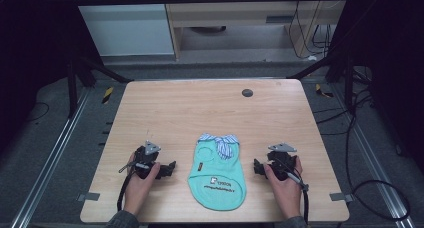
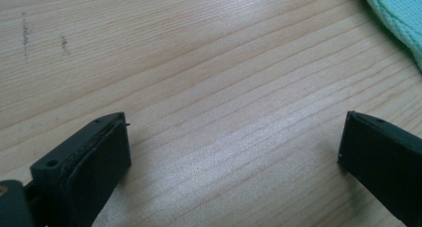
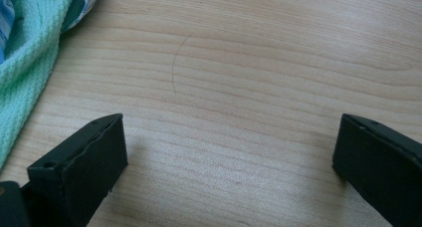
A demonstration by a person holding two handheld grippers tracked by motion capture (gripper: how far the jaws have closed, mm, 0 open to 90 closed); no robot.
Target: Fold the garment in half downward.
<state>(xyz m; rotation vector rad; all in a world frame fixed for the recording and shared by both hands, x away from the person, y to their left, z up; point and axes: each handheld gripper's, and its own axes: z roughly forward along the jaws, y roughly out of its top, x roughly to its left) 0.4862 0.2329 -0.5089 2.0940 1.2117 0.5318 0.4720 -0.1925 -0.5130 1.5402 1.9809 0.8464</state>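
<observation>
Shirt flat, mid-table. Left gripper and right gripper flank it, jaws wide, empty. Pre-grasp; next likely: close in on edges.

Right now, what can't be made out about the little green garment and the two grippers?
- Garment: the print on it is too small to read in the high view; both gripper views cut it off at the frame edge.
- Left gripper and right gripper: hands partly cover them in the high view.
</observation>
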